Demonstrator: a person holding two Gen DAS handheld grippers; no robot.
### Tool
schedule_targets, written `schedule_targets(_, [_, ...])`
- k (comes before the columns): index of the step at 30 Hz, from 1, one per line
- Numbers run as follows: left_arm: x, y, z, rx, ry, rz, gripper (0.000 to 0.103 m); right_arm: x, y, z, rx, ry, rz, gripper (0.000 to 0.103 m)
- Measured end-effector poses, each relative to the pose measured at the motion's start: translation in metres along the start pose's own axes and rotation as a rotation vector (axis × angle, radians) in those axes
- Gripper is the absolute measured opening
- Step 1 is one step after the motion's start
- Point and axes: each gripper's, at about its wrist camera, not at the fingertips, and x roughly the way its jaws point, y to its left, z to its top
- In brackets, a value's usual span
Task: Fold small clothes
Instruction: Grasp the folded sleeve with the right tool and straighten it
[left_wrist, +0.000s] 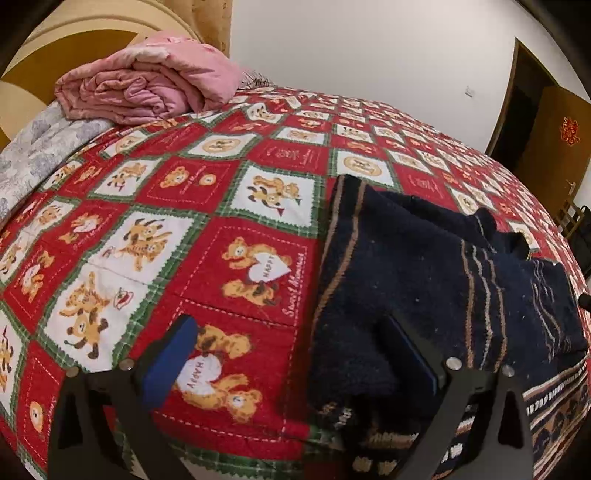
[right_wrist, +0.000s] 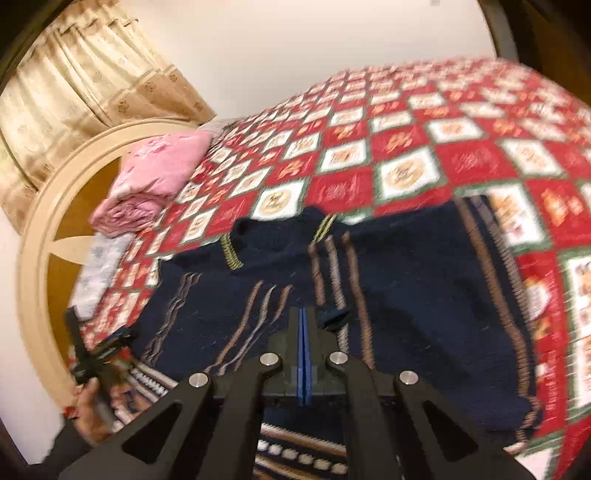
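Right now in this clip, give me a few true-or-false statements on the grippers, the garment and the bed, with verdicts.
1. The left gripper is wide open. True.
2. The right gripper is wide open. False: its blue pads are pressed together, and whether any cloth is pinched cannot be told.
3. The navy sweater lies on the red bear-print quilt. True.
4. The sweater is plain, with no pattern. False: it has tan stripes and a patterned hem band.
5. The pink folded blanket lies on top of the sweater. False: it sits apart, near the headboard.
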Motion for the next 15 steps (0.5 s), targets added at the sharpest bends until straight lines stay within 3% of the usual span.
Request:
schedule_targets(2, [0.000,0.002,0.000,-0.006,0.002,-0.005,0.103,0.009,0.001,-0.003,0.017,0.024,-0.017,0.021])
schedule_targets(3, [0.000,0.002,0.000,-0.009,0.003,-0.008,0.103,0.013,0.002,-0.005,0.017,0.038,-0.010,0.059])
schedule_targets(4, [0.001,0.003,0.000,-0.011,0.002,-0.011,0.103,0.018,0.003,-0.007,0.017,0.056,0.007,0.080])
schedule_targets(9, [0.001,0.004,0.000,-0.020,0.003,-0.021,0.103,0.027,0.004,-0.011,0.038,0.058,0.010,0.079])
schedule_targets(11, [0.001,0.004,0.000,-0.021,0.004,-0.021,0.103,0.037,0.005,-0.013,0.043,0.084,0.008,0.063])
schedule_targets(12, [0.002,0.004,0.000,-0.021,0.004,-0.021,0.103,0.040,0.005,-0.014,0.039,0.091,0.000,0.048])
schedule_targets(14, [0.001,0.004,0.000,-0.022,0.003,-0.023,0.103,0.051,0.006,-0.018,0.039,0.121,-0.030,0.039])
schedule_targets(15, [0.002,0.004,0.000,-0.023,0.004,-0.023,0.103,0.055,0.007,-0.019,0.041,0.132,-0.034,0.029])
